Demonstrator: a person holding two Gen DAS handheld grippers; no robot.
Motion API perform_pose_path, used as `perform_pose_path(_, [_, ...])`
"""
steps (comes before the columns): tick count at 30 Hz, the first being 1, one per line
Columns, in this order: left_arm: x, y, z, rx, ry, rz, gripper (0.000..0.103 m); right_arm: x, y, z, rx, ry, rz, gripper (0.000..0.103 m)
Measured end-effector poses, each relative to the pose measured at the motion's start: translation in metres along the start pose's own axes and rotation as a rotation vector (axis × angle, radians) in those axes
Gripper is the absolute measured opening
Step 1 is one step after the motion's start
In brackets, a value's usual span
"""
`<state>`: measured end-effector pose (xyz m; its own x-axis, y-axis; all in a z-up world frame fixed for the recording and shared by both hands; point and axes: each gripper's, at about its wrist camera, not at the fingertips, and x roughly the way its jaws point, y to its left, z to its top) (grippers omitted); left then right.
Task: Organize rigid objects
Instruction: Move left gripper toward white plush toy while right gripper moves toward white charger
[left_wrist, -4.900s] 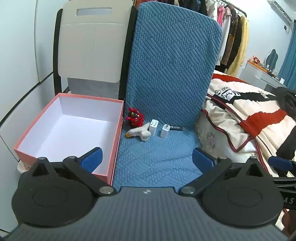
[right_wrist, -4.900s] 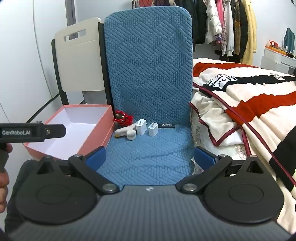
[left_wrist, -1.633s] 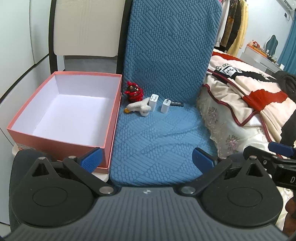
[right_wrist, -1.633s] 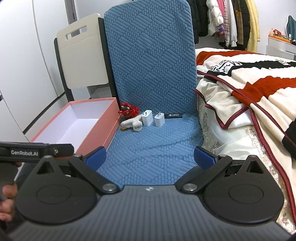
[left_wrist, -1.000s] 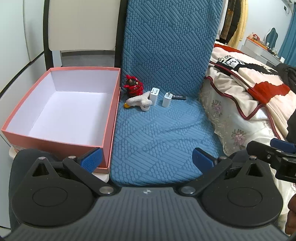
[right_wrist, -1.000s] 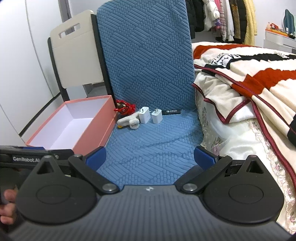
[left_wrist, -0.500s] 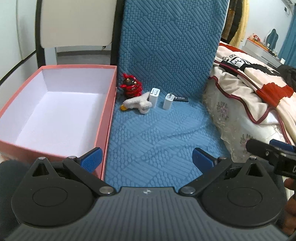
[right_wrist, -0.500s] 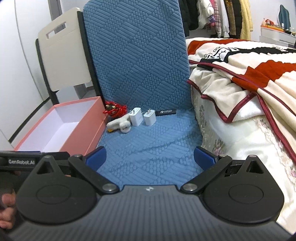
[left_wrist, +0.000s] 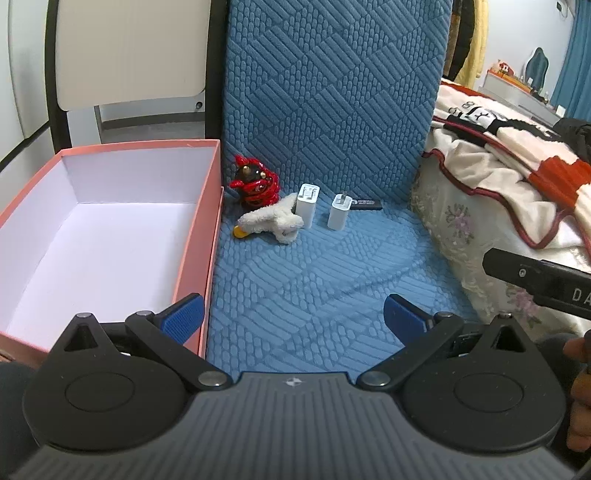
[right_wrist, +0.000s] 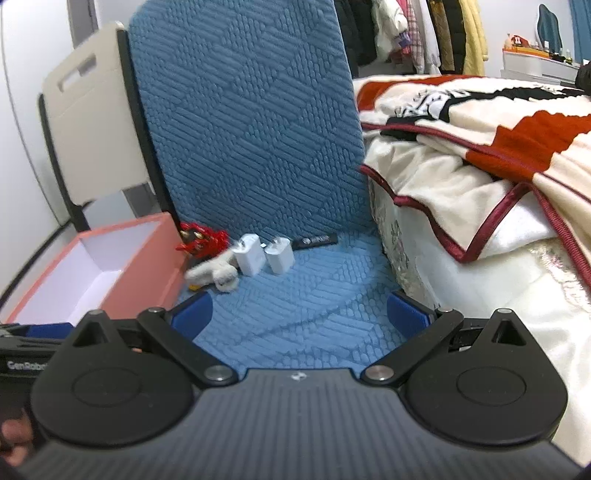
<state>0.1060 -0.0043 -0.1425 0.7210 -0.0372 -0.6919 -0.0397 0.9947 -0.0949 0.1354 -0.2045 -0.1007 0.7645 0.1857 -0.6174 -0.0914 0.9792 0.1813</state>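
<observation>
On the blue padded chair seat (left_wrist: 314, 280) stand two white plug chargers, one (left_wrist: 307, 200) beside the other (left_wrist: 338, 212), also in the right wrist view (right_wrist: 250, 254) (right_wrist: 279, 254). A red and black figurine (left_wrist: 255, 185) and a white plush duck (left_wrist: 269, 224) lie next to them. An empty pink box (left_wrist: 199, 236) with a white inside sits left of the seat. My left gripper (left_wrist: 293, 318) is open and empty, above the seat's front. My right gripper (right_wrist: 299, 312) is open and empty, closer to the chargers.
A small black stick (left_wrist: 366, 203) lies behind the chargers by the blue backrest (left_wrist: 328, 92). A bed with a red, white and black blanket (right_wrist: 480, 147) borders the seat on the right. A beige chair back (left_wrist: 129, 51) stands behind the box.
Both grippers have moved forward and lower toward the objects on the seat. The right one has come closer to the chargers. Both stay open.
</observation>
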Motion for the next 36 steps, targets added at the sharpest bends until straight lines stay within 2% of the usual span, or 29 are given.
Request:
perform_pose_path(7, [0.026,0.003,0.004,-0.044,-0.004,-0.01,0.103,0.019,-0.005,0.008,0.007,-0.011,0.021,0.103])
perform_pose_path(17, [0.054,0.006,0.012,-0.043,-0.029,-0.007,0.103,0.05,-0.002,0.015,-0.001,-0.02,0.066,0.103])
perform_pose_path(27, [0.075,0.003,0.018,-0.022,-0.047,0.001,0.103,0.079,-0.004,0.019,0.046,0.006,0.114,0.096])
perform_pose_path(36, [0.099,-0.003,0.024,-0.009,-0.053,0.001,0.098,0.107,-0.006,0.021,0.061,0.056,0.12,0.077])
